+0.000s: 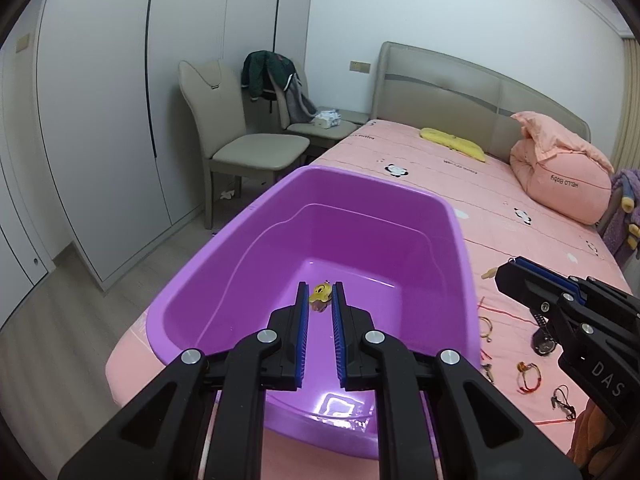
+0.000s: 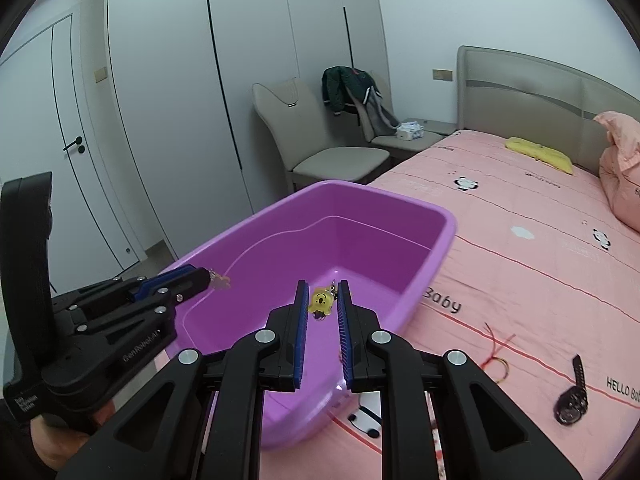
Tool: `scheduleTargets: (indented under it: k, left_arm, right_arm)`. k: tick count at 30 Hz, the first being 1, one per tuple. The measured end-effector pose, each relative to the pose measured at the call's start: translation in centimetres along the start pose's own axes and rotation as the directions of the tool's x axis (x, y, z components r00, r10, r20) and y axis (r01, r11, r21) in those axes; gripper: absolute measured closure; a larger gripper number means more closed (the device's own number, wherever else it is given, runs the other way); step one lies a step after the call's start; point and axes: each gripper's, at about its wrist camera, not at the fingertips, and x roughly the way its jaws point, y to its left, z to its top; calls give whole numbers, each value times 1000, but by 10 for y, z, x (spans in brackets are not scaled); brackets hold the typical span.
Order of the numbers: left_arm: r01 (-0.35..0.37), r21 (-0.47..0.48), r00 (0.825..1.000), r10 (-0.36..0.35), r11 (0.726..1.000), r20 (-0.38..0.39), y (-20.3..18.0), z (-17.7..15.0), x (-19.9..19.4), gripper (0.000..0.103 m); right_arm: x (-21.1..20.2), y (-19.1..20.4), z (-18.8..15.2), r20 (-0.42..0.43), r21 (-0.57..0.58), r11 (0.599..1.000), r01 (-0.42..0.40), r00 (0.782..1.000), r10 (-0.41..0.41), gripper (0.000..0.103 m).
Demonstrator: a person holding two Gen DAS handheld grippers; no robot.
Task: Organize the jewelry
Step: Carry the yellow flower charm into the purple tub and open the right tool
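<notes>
A purple plastic tub (image 1: 460, 240) (image 2: 444, 236) stands on the pink bed. My left gripper (image 1: 320, 288) hangs over the tub, shut on a small yellow charm (image 1: 321, 293); in the right wrist view it (image 2: 208, 278) shows a pale charm (image 2: 221, 281) at its tip. My right gripper (image 2: 323, 286), over the tub's near right side, is shut on a yellow smiley keychain charm (image 2: 320, 301); in the left wrist view it (image 1: 505, 270) shows a pale piece (image 1: 489, 273) at its tip. Loose bracelets (image 1: 528, 374), red strings (image 2: 496, 346) and a black watch (image 2: 572, 398) lie on the sheet.
The tub sits at the bed's left edge; the floor (image 1: 60, 320) drops away beyond. A pink pillow (image 1: 564, 172) and a yellow cloth (image 1: 452, 142) lie near the headboard. Chairs (image 1: 240, 136) and a wardrobe (image 2: 160, 100) stand behind.
</notes>
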Motion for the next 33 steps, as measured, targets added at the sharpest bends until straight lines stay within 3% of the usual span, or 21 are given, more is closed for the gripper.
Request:
scheduleTargets:
  k: [10, 19, 26, 33]
  left_arm:
    - [-28, -37, 998, 25, 999, -60, 29, 5, 39, 91]
    - [-39, -87, 984, 23, 995, -175, 40, -1, 75, 91]
    - [-45, -79, 968, 24, 996, -248, 42, 2, 91, 91]
    - [-60, -81, 954, 33, 995, -298, 43, 8, 103, 90]
  right_arm:
    - [58, 18, 16, -102, -16, 999, -27, 994, 26, 89]
    - [103, 19, 11, -252, 7, 1000, -6, 968, 7, 89]
    - [123, 12, 4, -331, 35, 999, 15, 944, -2, 89]
    - [127, 9, 2, -346, 36, 999, 20, 938, -6, 89]
